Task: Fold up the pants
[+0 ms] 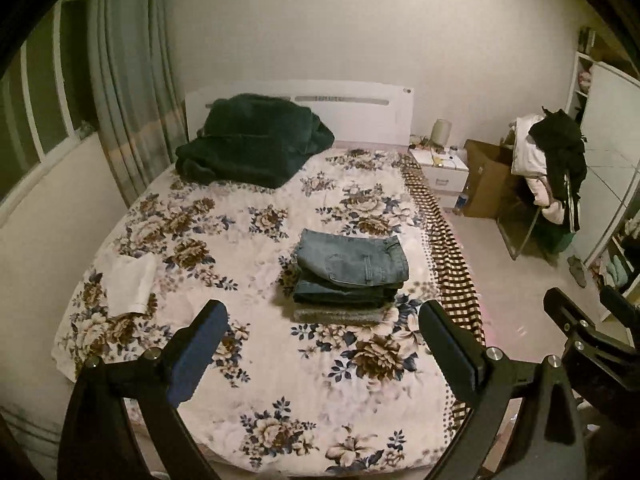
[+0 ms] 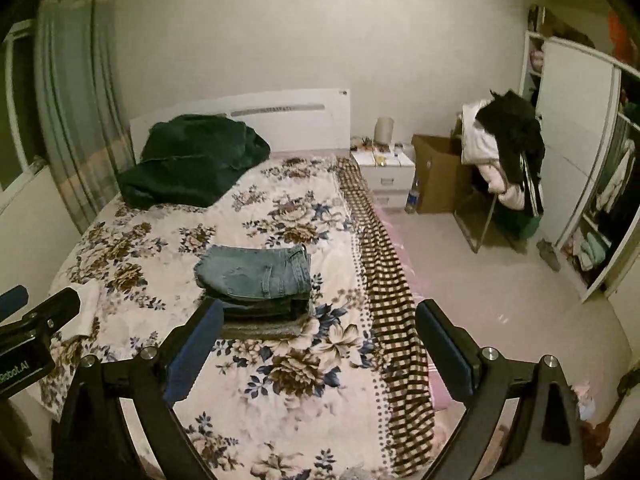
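Note:
A stack of folded pants, blue jeans [image 1: 352, 264] on top, lies on the floral bed cover [image 1: 256, 360], right of middle; it also shows in the right wrist view [image 2: 256, 276]. My left gripper [image 1: 322, 316] is open and empty, held above the near part of the bed, short of the stack. My right gripper [image 2: 320, 316] is open and empty, to the right of the left one and a little nearer the bed's right edge. The right gripper also shows at the right edge of the left wrist view [image 1: 592, 304].
A dark green blanket [image 1: 252, 140] is heaped at the headboard. A white folded cloth [image 1: 128, 284] lies at the bed's left side. A checked blanket [image 2: 384, 288] hangs off the right edge. A nightstand [image 2: 388, 172], cardboard box [image 2: 436, 176], clothes-laden chair [image 2: 504, 152] and wardrobe [image 2: 576, 168] stand to the right.

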`<state>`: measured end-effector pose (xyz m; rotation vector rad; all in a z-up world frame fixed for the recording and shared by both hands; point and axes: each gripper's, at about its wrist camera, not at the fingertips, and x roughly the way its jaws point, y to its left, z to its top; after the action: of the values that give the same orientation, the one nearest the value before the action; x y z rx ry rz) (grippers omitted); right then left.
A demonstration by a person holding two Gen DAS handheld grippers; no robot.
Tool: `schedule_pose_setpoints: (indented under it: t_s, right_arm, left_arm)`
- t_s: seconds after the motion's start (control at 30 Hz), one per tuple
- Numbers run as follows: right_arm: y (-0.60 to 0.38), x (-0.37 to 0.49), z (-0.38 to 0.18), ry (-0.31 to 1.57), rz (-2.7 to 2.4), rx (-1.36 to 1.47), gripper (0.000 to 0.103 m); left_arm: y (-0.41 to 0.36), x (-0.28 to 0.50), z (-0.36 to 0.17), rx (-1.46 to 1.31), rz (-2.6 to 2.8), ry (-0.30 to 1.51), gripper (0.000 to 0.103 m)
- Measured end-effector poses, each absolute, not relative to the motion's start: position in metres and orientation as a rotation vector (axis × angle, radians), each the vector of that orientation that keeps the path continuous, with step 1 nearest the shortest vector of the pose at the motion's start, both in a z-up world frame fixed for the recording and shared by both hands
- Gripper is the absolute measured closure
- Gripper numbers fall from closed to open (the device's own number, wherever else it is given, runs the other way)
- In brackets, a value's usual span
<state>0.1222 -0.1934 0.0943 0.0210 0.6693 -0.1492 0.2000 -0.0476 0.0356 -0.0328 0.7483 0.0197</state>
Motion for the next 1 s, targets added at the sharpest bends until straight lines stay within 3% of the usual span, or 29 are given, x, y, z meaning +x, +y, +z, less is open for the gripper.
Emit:
schedule_pose_setpoints:
  t_s: [0.3, 1.0]
  right_arm:
    - [-0.176, 0.050, 0.138, 0.625, -0.162, 0.018, 0.004]
    - [-0.159, 0.059, 0.134, 0.665, -0.125, 0.007, 0.000]
  left_arm:
    - [-0.038, 0.166, 0.051, -0.011, 0.027, 0.719, 0.005]
    - [-0.025, 0.149, 0.035, -0.013, 0.062, 0.781, 0.001]
